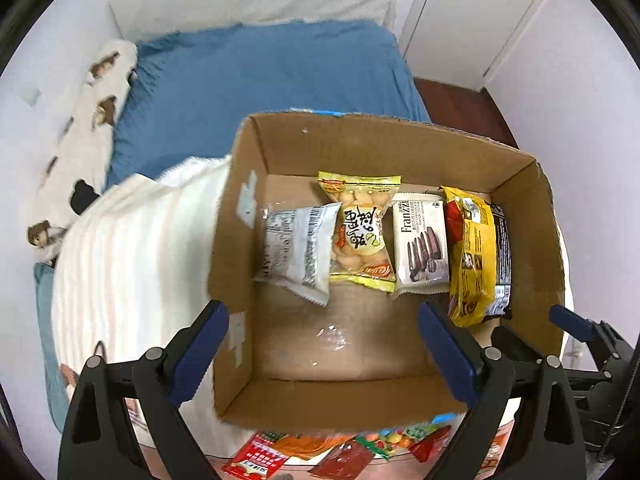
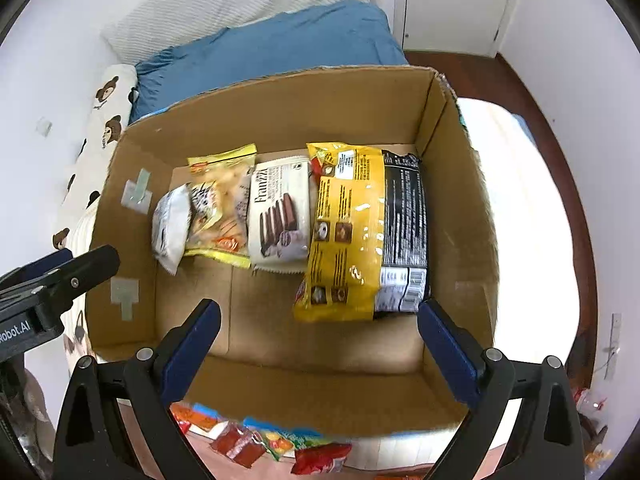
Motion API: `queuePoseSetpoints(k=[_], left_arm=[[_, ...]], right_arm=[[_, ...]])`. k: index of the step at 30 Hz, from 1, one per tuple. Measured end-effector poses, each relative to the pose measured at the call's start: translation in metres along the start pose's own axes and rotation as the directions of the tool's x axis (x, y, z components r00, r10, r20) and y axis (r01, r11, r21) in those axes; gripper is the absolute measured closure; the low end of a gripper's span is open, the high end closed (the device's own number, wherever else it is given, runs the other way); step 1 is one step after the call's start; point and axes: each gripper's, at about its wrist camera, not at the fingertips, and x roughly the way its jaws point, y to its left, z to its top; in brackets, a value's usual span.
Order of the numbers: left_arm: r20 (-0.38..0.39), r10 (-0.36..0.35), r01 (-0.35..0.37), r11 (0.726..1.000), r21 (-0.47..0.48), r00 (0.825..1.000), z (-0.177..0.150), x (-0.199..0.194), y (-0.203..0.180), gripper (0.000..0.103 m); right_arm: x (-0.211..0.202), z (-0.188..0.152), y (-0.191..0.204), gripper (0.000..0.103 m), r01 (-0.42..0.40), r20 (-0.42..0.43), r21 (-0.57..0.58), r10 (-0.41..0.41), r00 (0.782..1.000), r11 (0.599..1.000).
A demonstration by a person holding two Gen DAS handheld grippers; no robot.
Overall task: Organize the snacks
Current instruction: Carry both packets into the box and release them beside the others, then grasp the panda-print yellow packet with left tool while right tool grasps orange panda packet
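An open cardboard box (image 1: pixel 400 148) (image 2: pixel 280 108) holds a row of snack packs at its far side: a white pack (image 1: pixel 296 252) (image 2: pixel 172 224), a yellow biscuit pack (image 1: pixel 360 232) (image 2: pixel 220 208), a white Franzzi wafer pack (image 1: pixel 424 240) (image 2: pixel 280 216), a large yellow pack (image 1: pixel 472 256) (image 2: pixel 344 232) and a black pack (image 1: pixel 502 248) (image 2: pixel 404 232). My left gripper (image 1: pixel 324 356) is open and empty above the box's near-left part. My right gripper (image 2: pixel 320 352) is open and empty above the box's near side. Loose red and colourful snack packs (image 1: pixel 340 452) (image 2: pixel 256 440) lie in front of the box.
The box stands on a white round surface (image 1: pixel 136 272) (image 2: pixel 528 216). A bed with a blue sheet (image 1: pixel 260 76) (image 2: pixel 272 44) and a bear-print pillow (image 1: pixel 92 120) lies behind. The right gripper (image 1: pixel 584 332) shows at the left view's right edge; the left gripper (image 2: pixel 60 276) at the right view's left edge.
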Motion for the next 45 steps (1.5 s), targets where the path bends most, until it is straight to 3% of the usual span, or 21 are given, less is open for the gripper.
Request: queuePoseSetpoints(k=[10, 16, 22, 27, 32, 34, 36, 40, 45], left_arm=[[0.215, 0.017, -0.017, 1.000, -0.001, 0.976, -0.055, -0.071, -0.001, 0.006], [0.288, 0.003, -0.007, 1.000, 0.013, 0.958, -0.088, -0.104, -0.005, 0.006], [0.311, -0.026, 0.025, 1.000, 0.007, 0.950, -0.115, -0.130, -0.004, 0.006], [0.293, -0.033, 0.033, 0.999, 0.006, 0.956, -0.151, -0.139, 0.004, 0.006], [0.171, 0.035, -0.037, 0.999, 0.011, 0.985, -0.210, -0.102, 0.018, 0.006], [0.064, 0.062, -0.064, 0.998, 0.028, 0.996, -0.239, -0.069, 0.028, 0.006], [-0.034, 0.077, -0.075, 0.996, 0.046, 0.996, -0.260, -0.040, 0.036, 0.006], [-0.242, 0.060, -0.039, 0.995, 0.092, 0.969, -0.314, 0.020, 0.046, 0.006], [-0.395, 0.095, -0.020, 0.982, 0.188, 0.914, -0.359, 0.081, 0.037, 0.006]], right_arm=[[-0.068, -0.051, 0.005, 0.002, 0.020, 0.182, -0.043, -0.012, 0.983, 0.999], [-0.108, -0.078, 0.008, 0.002, -0.009, 0.249, -0.056, 0.023, 0.968, 0.998], [-0.139, -0.106, 0.011, 0.002, -0.045, 0.291, -0.066, 0.063, 0.955, 0.997], [-0.142, -0.142, -0.002, 0.002, -0.120, 0.233, -0.030, 0.123, 0.965, 0.992], [-0.113, -0.191, -0.031, 0.002, -0.143, 0.119, 0.058, 0.136, 0.984, 0.988], [-0.093, -0.214, -0.046, 0.002, -0.137, 0.061, 0.111, 0.131, 0.990, 0.984], [-0.074, -0.233, -0.060, 0.002, -0.126, 0.009, 0.155, 0.126, 0.992, 0.980], [-0.042, -0.269, -0.089, 0.002, -0.093, -0.070, 0.258, 0.115, 0.991, 0.962], [-0.019, -0.292, -0.114, 0.002, -0.061, -0.122, 0.327, 0.106, 0.987, 0.943]])
